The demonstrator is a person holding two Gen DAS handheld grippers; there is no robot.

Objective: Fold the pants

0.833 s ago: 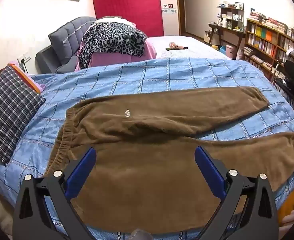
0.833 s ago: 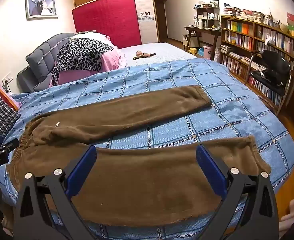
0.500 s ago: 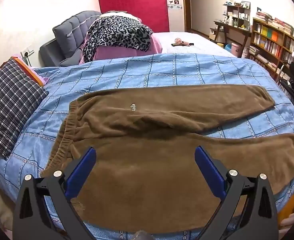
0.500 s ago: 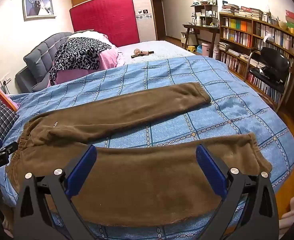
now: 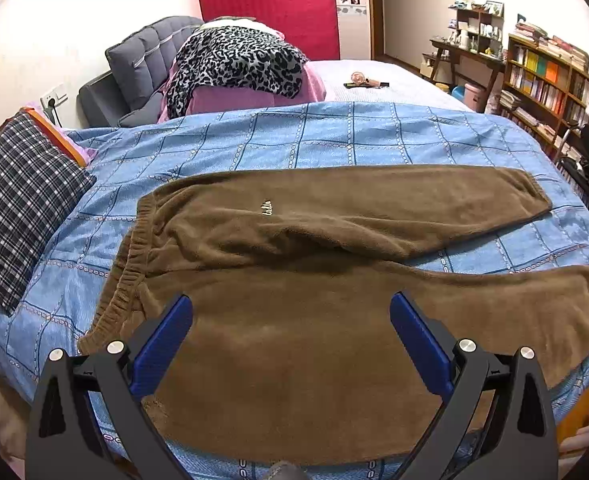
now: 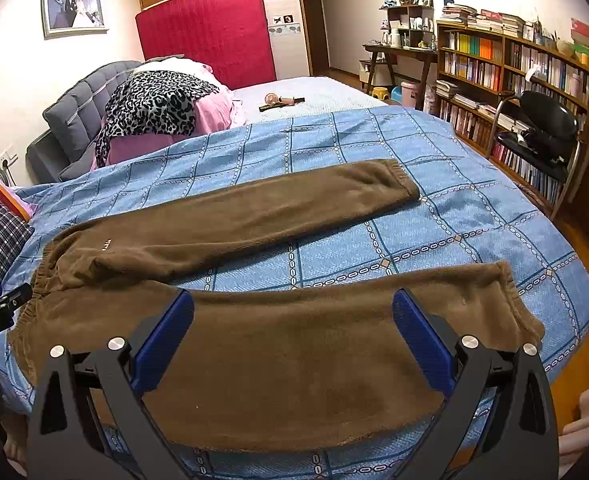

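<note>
Hovering in left wrist view, left gripper (image 5: 291,322) spread wide, empty, above brown fleece pants (image 5: 318,280) laid flat on blue checked bed cover (image 5: 334,136), waistband (image 5: 128,276) left, legs splayed apart. Prob. pre-grasp step; next needs a pinch on near leg edge.

Right wrist view: right gripper (image 6: 293,318) released too, over near leg (image 6: 294,344); cuff (image 6: 514,296) elastic, fabric plush, thick.

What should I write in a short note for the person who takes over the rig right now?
Left tongs: open, holding nothing, above the near leg close to the waistband.
Right tongs: open, holding nothing, above the near leg closer to its cuff.
Pants: spread flat on the blue bedcover, waistband to the left, legs apart in a V.
Done: no fold yet.
Left: lay one leg on the other, then fold along the length.
</note>
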